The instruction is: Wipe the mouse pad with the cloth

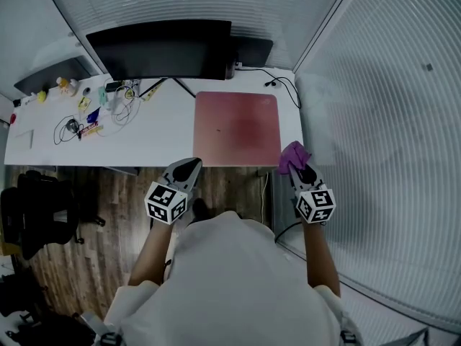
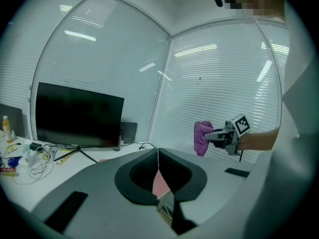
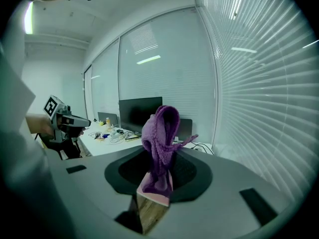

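The cloth (image 3: 159, 133), a purple fleecy rag, is clamped between the jaws of the right gripper (image 1: 297, 166), which is held in the air just off the near right corner of the mouse pad (image 1: 236, 128). Most of the bunch stands up above the jaws and a shorter end hangs below them. It looks light, soft and limp, so it should fold and drag rather than slide. It would probably wipe best with a loose fold pressed flat on the pad and the grip kept on the bunched middle. The pad is a pink square mat, thin and flexible by the look of it, lying flat on the white desk (image 1: 158, 139) with its near edge along the desk's front edge. So light a mat may creep under a stroke. The left gripper (image 1: 189, 167) has its jaws closed together with nothing between them and hovers off the pad's near left corner, well placed to pin that corner down. Beyond the pad stands a dark monitor (image 1: 162, 49). Far to the pad's left lie tangled cables (image 1: 75, 128) and a small bottle (image 2: 6, 126). Glass walls with blinds close in behind and to the right of the pad, and wood floor (image 1: 108, 215) shows below its near side.
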The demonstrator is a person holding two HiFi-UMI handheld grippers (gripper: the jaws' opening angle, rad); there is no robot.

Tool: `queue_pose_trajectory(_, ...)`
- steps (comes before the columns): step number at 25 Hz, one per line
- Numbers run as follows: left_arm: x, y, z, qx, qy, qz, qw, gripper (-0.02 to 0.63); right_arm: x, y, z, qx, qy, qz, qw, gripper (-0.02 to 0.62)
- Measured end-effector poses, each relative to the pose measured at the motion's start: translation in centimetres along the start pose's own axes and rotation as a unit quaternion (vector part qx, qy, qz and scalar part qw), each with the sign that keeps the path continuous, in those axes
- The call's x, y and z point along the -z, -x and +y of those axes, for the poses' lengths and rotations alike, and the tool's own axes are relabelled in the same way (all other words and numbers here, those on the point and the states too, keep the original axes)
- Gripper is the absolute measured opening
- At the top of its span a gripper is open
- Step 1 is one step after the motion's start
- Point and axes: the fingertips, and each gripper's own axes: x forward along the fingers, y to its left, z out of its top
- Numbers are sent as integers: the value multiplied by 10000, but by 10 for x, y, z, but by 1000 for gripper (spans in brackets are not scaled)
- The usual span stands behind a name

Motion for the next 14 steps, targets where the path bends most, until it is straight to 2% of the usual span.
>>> queue_pose_trajectory(14, -6, -1, 5, 34, 0, -59, 10000, 18, -6, -2, 0, 9, -107, -84, 9999, 124)
